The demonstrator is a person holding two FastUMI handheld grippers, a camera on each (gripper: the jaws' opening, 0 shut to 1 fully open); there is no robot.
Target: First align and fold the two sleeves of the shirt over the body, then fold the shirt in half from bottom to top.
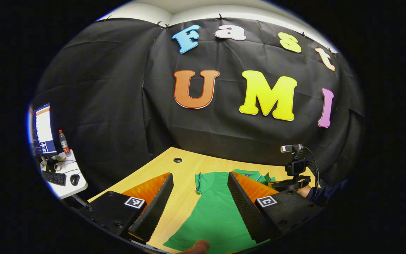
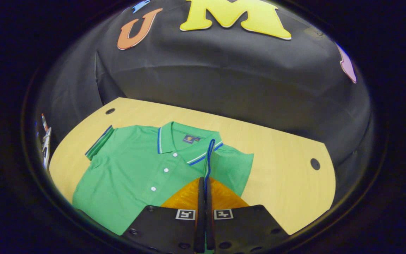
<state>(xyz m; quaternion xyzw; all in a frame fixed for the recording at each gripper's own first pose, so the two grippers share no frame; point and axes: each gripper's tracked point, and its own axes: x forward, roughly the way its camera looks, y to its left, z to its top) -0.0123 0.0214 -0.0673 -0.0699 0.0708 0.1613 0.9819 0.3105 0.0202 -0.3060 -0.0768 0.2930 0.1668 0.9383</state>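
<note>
A green polo shirt point(image 2: 132, 169) lies face up on the wooden table point(image 2: 280, 169), collar toward the far wall, its buttons showing. My right gripper point(image 2: 204, 183) is shut on the blue-trimmed cuff of the shirt's right-hand sleeve point(image 2: 208, 155), which is lifted and drawn in over the body. The other sleeve point(image 2: 99, 141) lies flat at the left. In the left gripper view my left gripper point(image 1: 200, 175) stands open just above the shirt point(image 1: 213, 215), with nothing between its fingers. The right gripper point(image 1: 280, 183) shows farther off at the collar end.
A white side desk point(image 1: 67, 183) with a monitor, a bottle, a keyboard and a mouse stands at the far left. Cable holes point(image 2: 315, 163) mark the table's corners. A person's fingertip point(image 1: 197, 246) rests at the shirt's near edge. Bare wood lies right of the shirt.
</note>
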